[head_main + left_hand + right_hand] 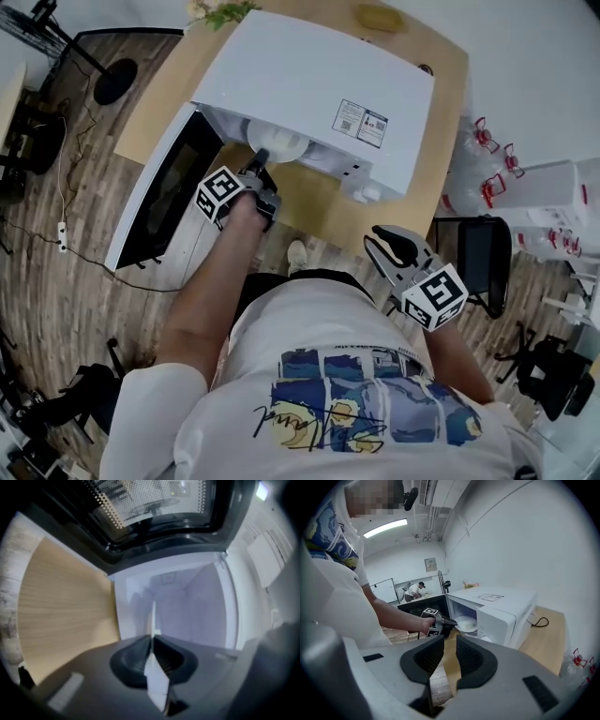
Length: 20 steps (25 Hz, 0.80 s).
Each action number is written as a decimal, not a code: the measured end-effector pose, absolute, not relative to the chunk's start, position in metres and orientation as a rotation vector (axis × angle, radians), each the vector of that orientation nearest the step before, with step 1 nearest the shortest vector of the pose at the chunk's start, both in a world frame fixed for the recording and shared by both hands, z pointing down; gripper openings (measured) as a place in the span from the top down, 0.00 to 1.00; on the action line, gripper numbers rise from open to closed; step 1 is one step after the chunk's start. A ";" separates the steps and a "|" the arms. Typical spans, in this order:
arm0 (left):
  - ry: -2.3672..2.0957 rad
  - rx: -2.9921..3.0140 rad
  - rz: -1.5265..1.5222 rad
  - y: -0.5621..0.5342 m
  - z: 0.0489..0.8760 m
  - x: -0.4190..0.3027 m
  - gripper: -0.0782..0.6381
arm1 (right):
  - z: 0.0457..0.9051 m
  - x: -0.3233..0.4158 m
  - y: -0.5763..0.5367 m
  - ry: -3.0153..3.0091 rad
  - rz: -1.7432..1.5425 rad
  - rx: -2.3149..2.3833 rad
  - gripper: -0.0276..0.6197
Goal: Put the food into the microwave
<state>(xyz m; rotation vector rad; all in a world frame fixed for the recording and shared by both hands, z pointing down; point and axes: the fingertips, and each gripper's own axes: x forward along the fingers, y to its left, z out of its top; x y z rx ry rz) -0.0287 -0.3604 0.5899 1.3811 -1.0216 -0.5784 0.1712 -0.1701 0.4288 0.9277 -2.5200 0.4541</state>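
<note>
A white microwave stands on the wooden table with its door swung open to the left. My left gripper is shut on the rim of a white plate with pale food on it, holding it in the mouth of the oven. In the left gripper view the plate shows edge-on between the closed jaws of the left gripper, with the white cavity beyond. My right gripper hangs back near my body, its jaws slightly apart and empty. From the right gripper I see the plate at the opening.
A yellow object and a plant sit at the table's far edge. A cable lies on the table to the microwave's right. Water bottles and a black chair stand at the right. Another person is in the background.
</note>
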 end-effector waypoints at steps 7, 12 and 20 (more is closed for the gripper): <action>-1.073 1.362 -0.548 -0.383 0.598 -0.024 0.86 | 0.429 0.179 -0.188 -2.534 0.459 0.910 0.84; -1.154 1.422 -0.401 -0.390 0.603 -0.023 0.84 | 0.429 0.176 -0.196 -2.552 0.470 0.891 0.84; -1.370 1.599 -0.073 -0.392 0.597 -0.026 0.77 | 0.427 0.172 -0.203 -2.564 0.479 0.864 0.84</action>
